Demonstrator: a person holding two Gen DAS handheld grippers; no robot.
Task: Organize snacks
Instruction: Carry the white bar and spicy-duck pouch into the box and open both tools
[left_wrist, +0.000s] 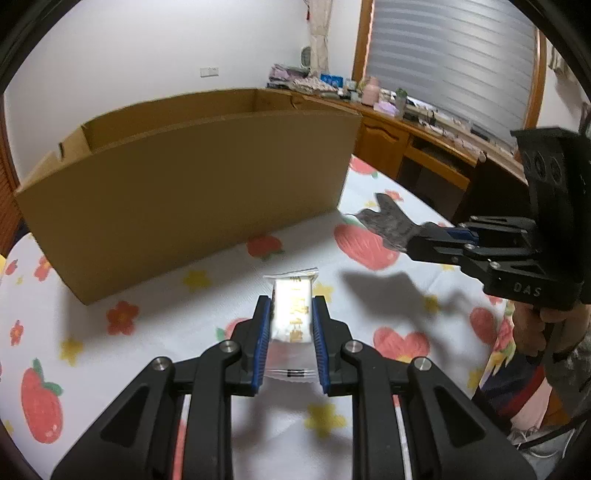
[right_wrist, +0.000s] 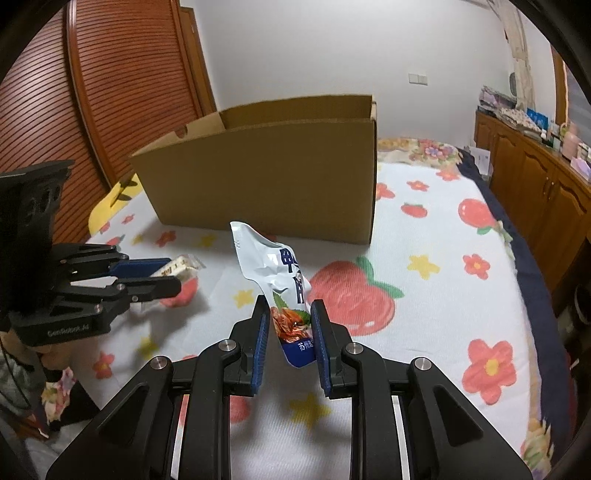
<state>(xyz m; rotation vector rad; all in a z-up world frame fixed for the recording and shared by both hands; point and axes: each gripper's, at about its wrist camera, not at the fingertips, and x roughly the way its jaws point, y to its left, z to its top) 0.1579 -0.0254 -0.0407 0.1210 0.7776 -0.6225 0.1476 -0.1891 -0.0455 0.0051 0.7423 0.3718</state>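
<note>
My left gripper (left_wrist: 291, 304) is shut on a small white wrapped snack (left_wrist: 291, 310) and holds it above the bed, in front of the open cardboard box (left_wrist: 184, 199). My right gripper (right_wrist: 290, 308) is shut on a white and blue snack pouch (right_wrist: 275, 273) with a food picture, held upright in front of the box (right_wrist: 277, 173). The right gripper (left_wrist: 424, 236) with its pouch (left_wrist: 384, 221) shows at the right of the left wrist view. The left gripper (right_wrist: 173, 273) with its snack (right_wrist: 181, 267) shows at the left of the right wrist view.
The box stands on a bed with a white strawberry and flower cover (right_wrist: 443, 295). A wooden cabinet and desk with clutter (left_wrist: 406, 122) run along the right side. A slatted wooden door (right_wrist: 122, 92) is at the left behind the box.
</note>
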